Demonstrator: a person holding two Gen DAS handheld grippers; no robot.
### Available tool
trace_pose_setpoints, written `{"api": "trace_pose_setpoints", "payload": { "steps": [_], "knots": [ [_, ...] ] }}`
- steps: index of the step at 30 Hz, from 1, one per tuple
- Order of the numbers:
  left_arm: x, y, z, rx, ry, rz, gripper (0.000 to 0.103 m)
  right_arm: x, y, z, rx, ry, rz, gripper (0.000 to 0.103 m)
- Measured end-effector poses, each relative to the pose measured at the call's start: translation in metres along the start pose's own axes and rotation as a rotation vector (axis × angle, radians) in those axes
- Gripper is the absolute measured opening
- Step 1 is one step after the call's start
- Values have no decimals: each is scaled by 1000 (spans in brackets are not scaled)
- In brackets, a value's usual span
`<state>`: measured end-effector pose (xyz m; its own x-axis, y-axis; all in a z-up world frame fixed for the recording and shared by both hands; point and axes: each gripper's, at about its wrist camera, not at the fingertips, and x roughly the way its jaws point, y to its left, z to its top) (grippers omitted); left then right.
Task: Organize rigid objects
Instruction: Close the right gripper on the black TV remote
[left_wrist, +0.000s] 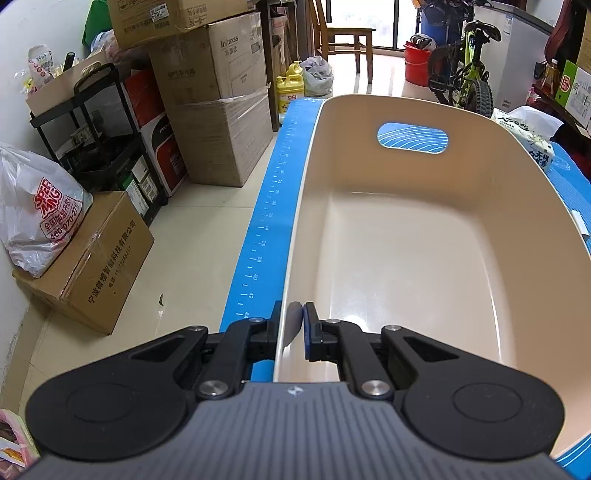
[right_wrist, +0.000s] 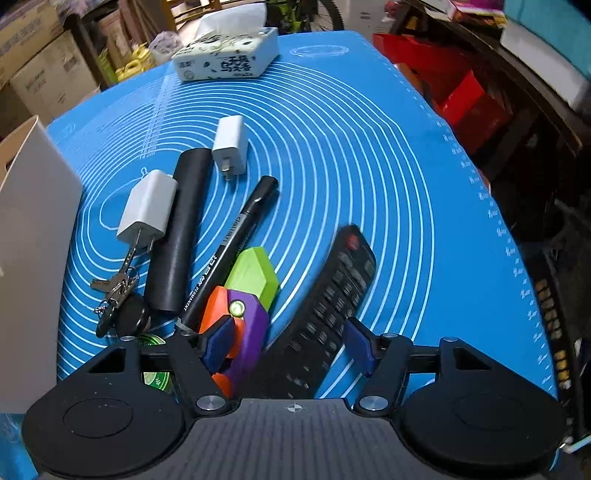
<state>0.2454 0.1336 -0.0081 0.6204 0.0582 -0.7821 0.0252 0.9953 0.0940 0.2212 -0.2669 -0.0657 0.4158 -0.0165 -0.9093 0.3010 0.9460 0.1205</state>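
Observation:
My left gripper (left_wrist: 291, 325) is shut on the left rim of a beige plastic bin (left_wrist: 406, 258), which stands on the blue mat (left_wrist: 269, 206); nothing lies inside the bin. My right gripper (right_wrist: 291, 343) is open above a black remote control (right_wrist: 332, 295) that lies between its fingers, apart from the pads. To its left lie a green, purple and orange toy (right_wrist: 243, 291), a black marker (right_wrist: 229, 251), a black cylinder (right_wrist: 181, 229), two white chargers (right_wrist: 147, 206) (right_wrist: 231, 146) and a bunch of keys (right_wrist: 118, 295). The bin's wall (right_wrist: 33, 240) shows at the left.
A tissue pack (right_wrist: 227, 55) sits at the mat's far edge. A green round item (right_wrist: 157, 373) lies half hidden under the right gripper. Cardboard boxes (left_wrist: 218, 103), a black shelf (left_wrist: 107, 140) and a plastic bag (left_wrist: 37, 218) stand left of the table. A bicycle (left_wrist: 465, 70) stands beyond.

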Motion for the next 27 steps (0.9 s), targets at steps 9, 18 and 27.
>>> {"api": "trace_pose_setpoints", "payload": {
  "steps": [9, 18, 27],
  "knots": [
    [0, 0, 0, -1, -1, 1, 11, 0, -17, -12, 63, -19, 62, 70],
    [-1, 1, 0, -4, -5, -1, 11, 6, -13, -22, 55, -93, 134, 78],
    [-1, 0, 0, -5, -6, -1, 11, 4, -25, -36, 83, -178, 254, 51]
  ]
}}
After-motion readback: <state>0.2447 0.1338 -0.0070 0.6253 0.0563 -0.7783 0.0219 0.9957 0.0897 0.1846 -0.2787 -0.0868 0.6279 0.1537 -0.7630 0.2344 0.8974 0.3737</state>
